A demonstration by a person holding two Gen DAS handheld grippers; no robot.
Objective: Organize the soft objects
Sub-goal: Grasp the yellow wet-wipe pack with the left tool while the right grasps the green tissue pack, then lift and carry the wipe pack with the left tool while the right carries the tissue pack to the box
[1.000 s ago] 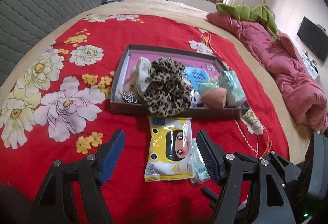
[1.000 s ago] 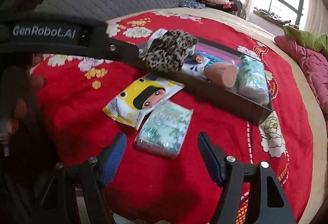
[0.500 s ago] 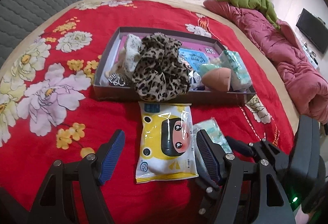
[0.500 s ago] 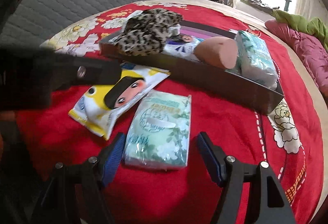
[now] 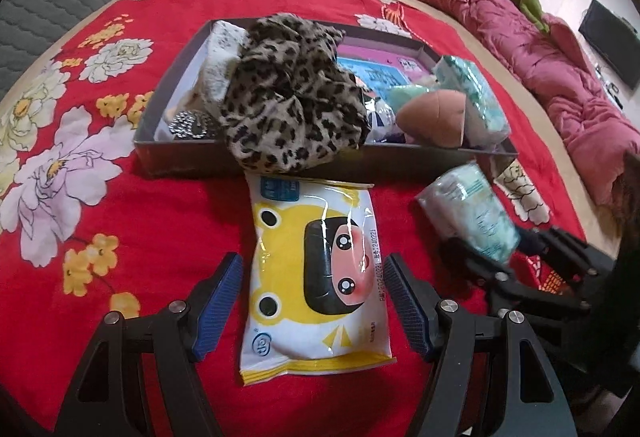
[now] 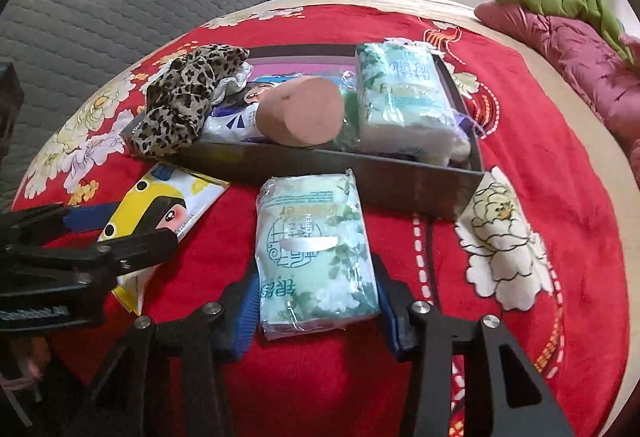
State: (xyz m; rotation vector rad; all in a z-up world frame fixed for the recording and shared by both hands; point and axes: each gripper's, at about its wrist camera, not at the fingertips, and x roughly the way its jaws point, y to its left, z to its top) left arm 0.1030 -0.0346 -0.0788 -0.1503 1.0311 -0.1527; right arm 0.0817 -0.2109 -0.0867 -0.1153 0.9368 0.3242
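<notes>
Closing since earlier, right gripper (image 6: 316, 311) now pinches green tissue pack (image 6: 316, 249) between its pads.

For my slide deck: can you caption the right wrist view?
Right claw closing on a green tissue pack on the red bedspread, before the filled tray.

The right gripper (image 6: 316, 311), angled downward, closes its blue-padded jaws, pads already pressing a packet between them. The left gripper (image 5: 314, 301) tilts down too, jaws spread wide, touching nothing.
</notes>
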